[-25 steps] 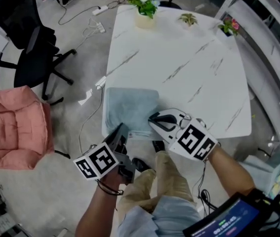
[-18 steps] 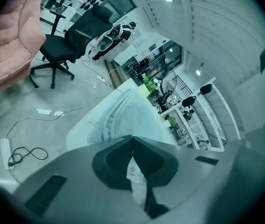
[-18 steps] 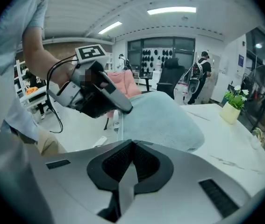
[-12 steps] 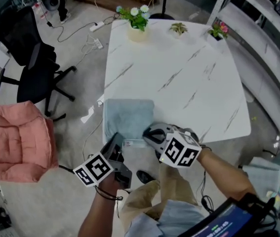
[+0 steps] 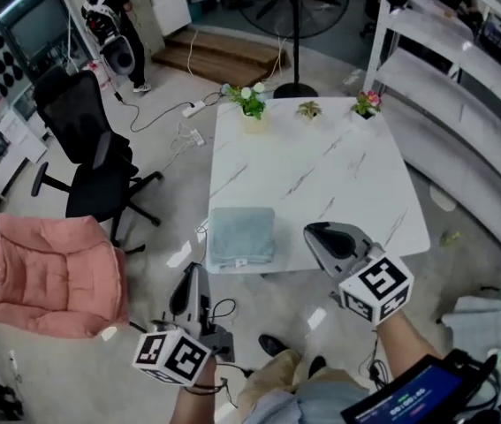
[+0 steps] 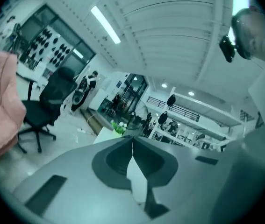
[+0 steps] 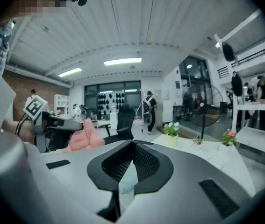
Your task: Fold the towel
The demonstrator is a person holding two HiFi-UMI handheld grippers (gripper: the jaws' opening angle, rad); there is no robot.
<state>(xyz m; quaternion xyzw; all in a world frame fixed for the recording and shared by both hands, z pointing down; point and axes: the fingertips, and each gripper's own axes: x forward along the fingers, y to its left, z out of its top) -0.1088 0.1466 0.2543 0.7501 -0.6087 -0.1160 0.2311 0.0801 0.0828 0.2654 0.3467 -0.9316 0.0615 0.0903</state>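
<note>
The grey-blue towel (image 5: 242, 236) lies folded in a neat rectangle at the near left corner of the white marble table (image 5: 321, 166). Nothing touches it. My left gripper (image 5: 191, 274) hovers over the floor just short of the table's near edge, below and left of the towel, its jaws shut and empty. My right gripper (image 5: 314, 230) is held to the right of the towel above the table's near edge, also shut and empty. In the left gripper view (image 6: 132, 138) and in the right gripper view (image 7: 132, 143) the jaws meet at their tips with nothing between them.
Three small potted plants (image 5: 252, 102) line the table's far edge. A black office chair (image 5: 91, 148) and a pink cushioned seat (image 5: 56, 272) stand to the left. Cables (image 5: 188, 135) trail on the floor. White shelving (image 5: 462, 104) runs along the right, a fan stand (image 5: 294, 51) behind the table.
Both grippers have lifted and drawn back from the towel at the table's near edge. The head view has pulled back and takes in far more of the room. The towel stays folded.
</note>
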